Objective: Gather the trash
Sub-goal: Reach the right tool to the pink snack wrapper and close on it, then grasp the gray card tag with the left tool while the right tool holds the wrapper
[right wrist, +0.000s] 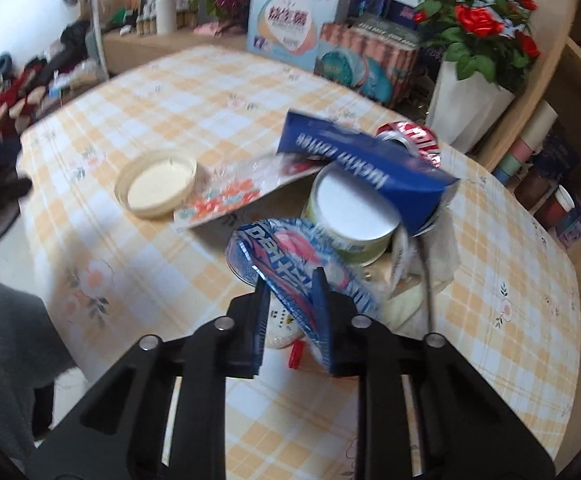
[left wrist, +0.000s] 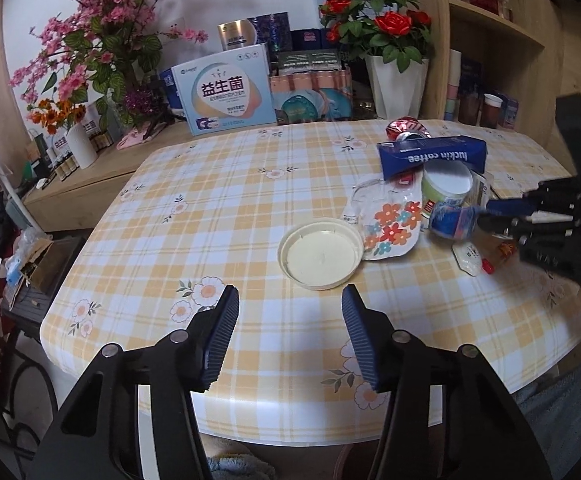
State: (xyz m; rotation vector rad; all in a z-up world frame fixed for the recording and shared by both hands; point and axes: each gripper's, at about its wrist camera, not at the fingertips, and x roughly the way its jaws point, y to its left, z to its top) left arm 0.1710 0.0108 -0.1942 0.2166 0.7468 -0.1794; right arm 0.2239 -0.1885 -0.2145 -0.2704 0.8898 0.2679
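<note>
Between the right claw's (right wrist: 290, 300) pads sits a crushed blue can (right wrist: 278, 256), pinched and raised just off the checked counter (right wrist: 130, 264), beside the white tub (right wrist: 350, 216) and blue coffee carton (right wrist: 366, 164). Lifting it straight clear should avoid dragging that heap. Meanwhile the left claw (left wrist: 290, 316) hangs half-open and empty, just short of the cream lid (left wrist: 320, 254).

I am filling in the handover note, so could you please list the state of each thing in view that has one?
Right gripper: shut on the crushed blue can.
Left gripper: open, nothing between its jaws.
Cream lid: lying upside down on the table.
Blue coffee box: tipped over on the pile.
Round tin: lying tilted.
</note>
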